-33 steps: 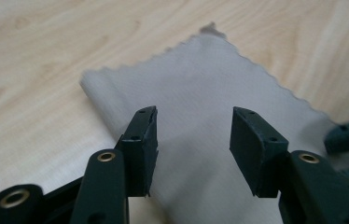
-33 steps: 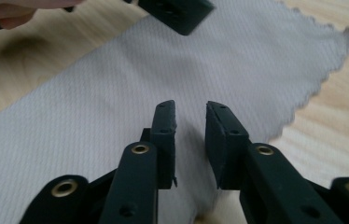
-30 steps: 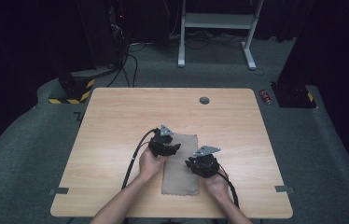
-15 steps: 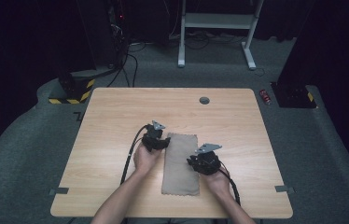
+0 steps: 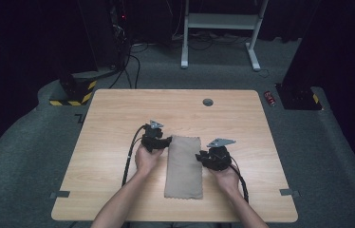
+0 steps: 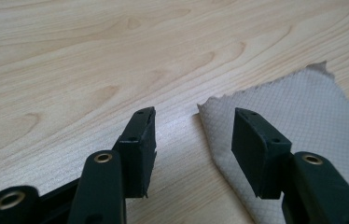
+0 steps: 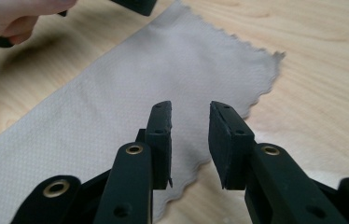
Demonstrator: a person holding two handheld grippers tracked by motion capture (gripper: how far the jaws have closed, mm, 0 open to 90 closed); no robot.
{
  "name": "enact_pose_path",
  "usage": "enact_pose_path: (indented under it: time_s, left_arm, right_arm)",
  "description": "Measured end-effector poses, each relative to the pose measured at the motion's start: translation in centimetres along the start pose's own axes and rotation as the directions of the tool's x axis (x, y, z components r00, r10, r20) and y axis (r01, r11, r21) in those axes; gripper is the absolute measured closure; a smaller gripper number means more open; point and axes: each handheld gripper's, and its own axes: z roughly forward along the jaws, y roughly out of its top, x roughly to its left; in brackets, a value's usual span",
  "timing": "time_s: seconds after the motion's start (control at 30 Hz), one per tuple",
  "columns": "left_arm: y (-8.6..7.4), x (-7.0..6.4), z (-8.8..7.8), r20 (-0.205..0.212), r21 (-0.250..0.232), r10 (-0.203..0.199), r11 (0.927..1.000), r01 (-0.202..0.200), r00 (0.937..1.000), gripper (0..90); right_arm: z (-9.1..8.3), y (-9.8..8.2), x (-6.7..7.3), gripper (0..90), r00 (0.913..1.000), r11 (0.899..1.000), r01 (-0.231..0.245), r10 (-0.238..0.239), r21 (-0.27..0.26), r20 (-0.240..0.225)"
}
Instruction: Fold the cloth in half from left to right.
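- Beige cloth (image 5: pixel 183 166): a folded strip with pinked edges and a fine grid weave, lying flat on the pale wood-grain table (image 5: pixel 114 118), its long axis running from 12 to 6 o'clock between my hands.
- My left gripper (image 5: pixel 162 142): at the cloth's 10 o'clock corner, jaws spread and just widened, nothing between them; probably placed to take that corner.
- My right gripper (image 5: pixel 201 157): at the 3 o'clock edge, its jaws parted, just opening, above the scalloped edge without pinching it.
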Motion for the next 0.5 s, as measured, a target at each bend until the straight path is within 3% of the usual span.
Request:
enact_pose_path:
  time_s: [0.1, 0.17, 0.3, 0.4, 0.5]
  left_arm:
    - [0.0, 0.2, -0.1, 0.003, -0.002, -0.008, 1.0, 0.008, 1.0, 49.7]
    - [0.7, 0.5, 0.1, 0.016, 0.043, -0.003, 0.9991, 0.002, 0.9999, 48.8]
    - [2.0, 0.5, -0.6, 0.022, 0.002, 0.012, 0.9999, -0.012, 0.9997, 48.9]
    - [2.7, 0.4, 0.1, 0.026, 0.047, 0.021, 0.9987, -0.022, 0.9995, 48.5]
    - [2.6, 0.4, 0.9, 0.034, 0.046, 0.01, 0.9989, -0.011, 0.9994, 48.8]
  right_arm:
    - [0.1, 0.5, -0.7, 68.9, 0.9997, 1.0, -0.022, 0.022, -0.011, 0.004]
    - [0.2, 0.9, -1.1, 68.6, 0.9992, 0.999, -0.04, 0.04, -0.012, 0.007]
    - [0.1, 1.7, -1.7, 68.6, 0.9979, 0.998, -0.061, 0.062, -0.024, 0.021]
    - [0.4, 2.3, -1.9, 68.4, 0.9978, 0.998, -0.055, 0.056, -0.033, 0.035]
    - [1.0, 2.8, -2.3, 68.0, 0.9965, 0.997, -0.074, 0.074, -0.02, 0.039]
